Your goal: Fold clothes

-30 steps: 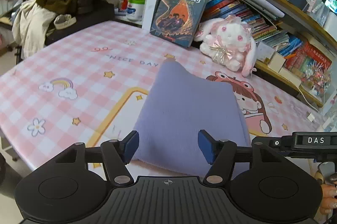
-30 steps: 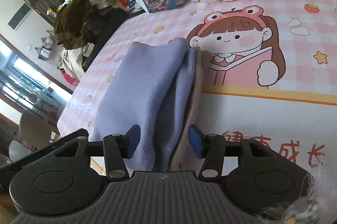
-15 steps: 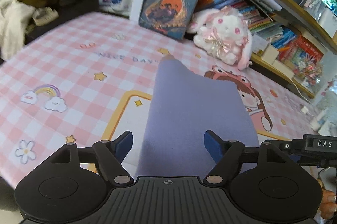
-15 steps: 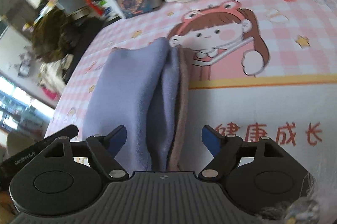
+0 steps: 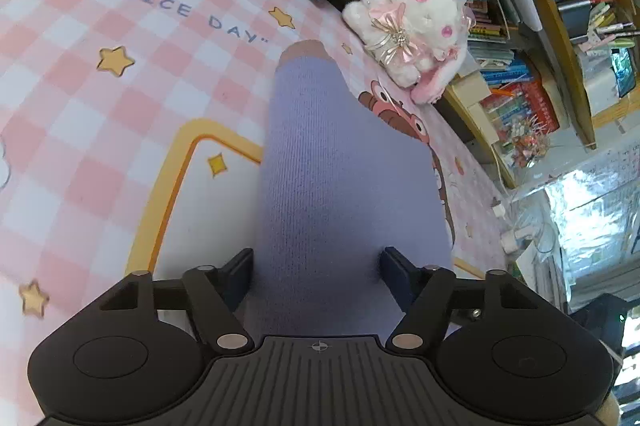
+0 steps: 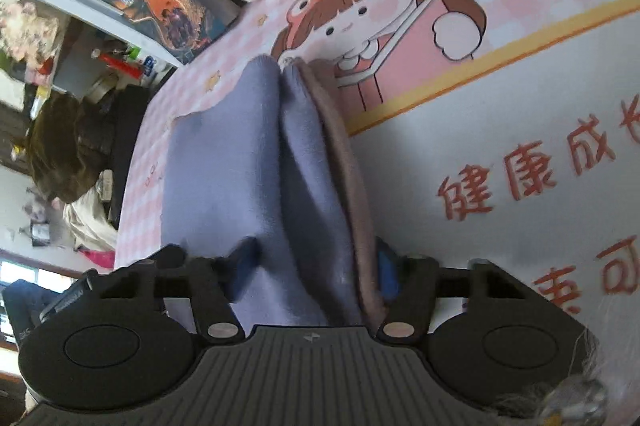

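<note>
A home bedroom or study: bookshelves (image 5: 516,37), plush bunny (image 5: 412,25), pink cartoon tablecloth (image 5: 80,97).
</note>
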